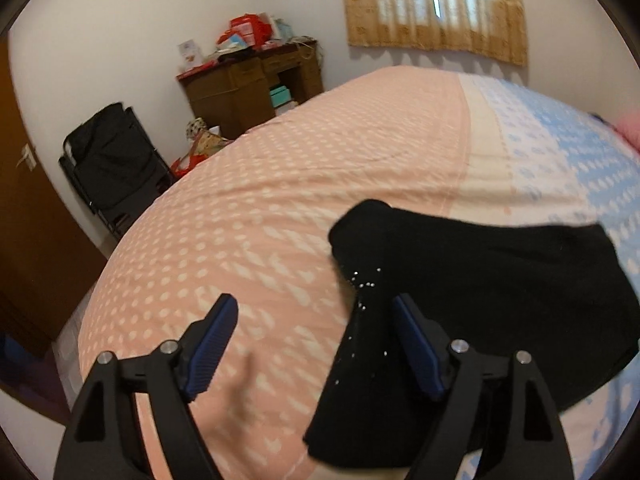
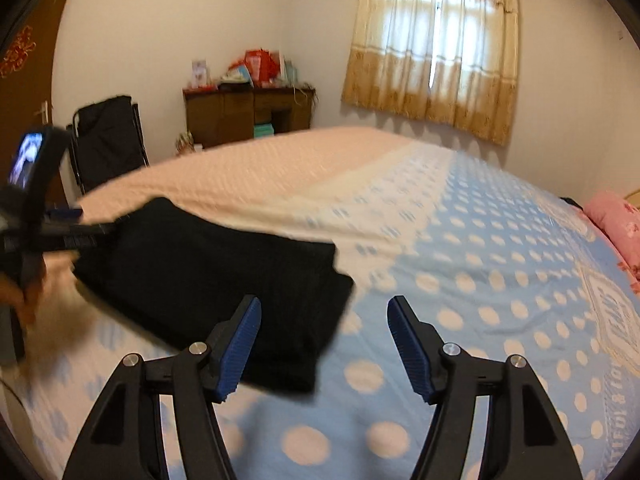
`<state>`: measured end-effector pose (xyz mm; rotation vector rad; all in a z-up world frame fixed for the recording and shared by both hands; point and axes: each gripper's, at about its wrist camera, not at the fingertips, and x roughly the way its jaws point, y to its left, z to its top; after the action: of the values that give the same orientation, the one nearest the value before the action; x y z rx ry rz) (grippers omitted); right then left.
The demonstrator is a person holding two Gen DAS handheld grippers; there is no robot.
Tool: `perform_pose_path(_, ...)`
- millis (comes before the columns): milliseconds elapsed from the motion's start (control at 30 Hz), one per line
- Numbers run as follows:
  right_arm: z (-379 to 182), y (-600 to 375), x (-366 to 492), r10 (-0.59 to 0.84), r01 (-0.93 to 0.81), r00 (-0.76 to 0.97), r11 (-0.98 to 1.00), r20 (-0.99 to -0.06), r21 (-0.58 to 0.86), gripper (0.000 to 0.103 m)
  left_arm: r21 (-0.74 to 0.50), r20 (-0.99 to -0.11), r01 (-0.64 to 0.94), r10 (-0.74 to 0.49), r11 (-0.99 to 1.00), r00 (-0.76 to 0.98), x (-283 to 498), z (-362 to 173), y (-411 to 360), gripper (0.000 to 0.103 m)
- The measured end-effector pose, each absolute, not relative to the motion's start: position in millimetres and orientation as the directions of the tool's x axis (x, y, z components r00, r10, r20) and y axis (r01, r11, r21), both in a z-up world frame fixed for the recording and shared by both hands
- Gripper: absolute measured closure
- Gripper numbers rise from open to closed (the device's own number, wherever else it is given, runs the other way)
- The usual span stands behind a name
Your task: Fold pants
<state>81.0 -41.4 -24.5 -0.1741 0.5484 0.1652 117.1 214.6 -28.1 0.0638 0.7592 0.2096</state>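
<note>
The left gripper (image 1: 312,340) stands wide open over the near left end of the black pants (image 1: 460,280), holding nothing. The right gripper (image 2: 324,340) is also wide and empty at their right end. The pants lie folded, long axis left-right, near the bed's (image 2: 480,240) front edge; much free bed lies beyond.

The pants (image 1: 480,280) are black, with tiny white specks near one edge. The bed (image 1: 280,200) cover is pink with white dots on one side, light blue with white dots (image 2: 500,280) on the other. The pillow (image 2: 616,224) is pink, the curtain (image 2: 432,52) golden-beige.
</note>
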Motion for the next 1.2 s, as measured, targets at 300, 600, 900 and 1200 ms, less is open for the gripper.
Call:
perform_pose_path(300, -64.6, -19.7, 114.5, 0.207, -0.239, 0.718, 0.97, -0.664, 0.043, 0.036, 0.095, -0.692, -0.14, 0.166, 0.986, 0.703, 95.7, -26.1, 198.7, 0.019)
perform_pose_path(600, -57.5, -29.8, 88.8, 0.22, -0.224, 0.715, 0.971, -0.664, 0.08, 0.036, 0.119, -0.719, -0.12, 0.169, 0.986, 0.675, 91.2, -45.2, 183.2, 0.019)
perform_pose_path(900, -25.9, -48.0, 28.8, 0.221, -0.124, 0.786, 0.971, -0.578, 0.202, 0.036, 0.09, -0.683, -0.121, 0.15, 0.989, 0.715, 62.5, -19.7, 182.4, 0.019)
perform_pose_path(1200, -13.8, -66.0, -14.1, 0.142, -0.034, 0.828, 0.978, -0.543, 0.205, 0.035, 0.092, -0.64, -0.121, 0.152, 0.988, 0.753, 22.5, -3.5, 169.5, 0.018)
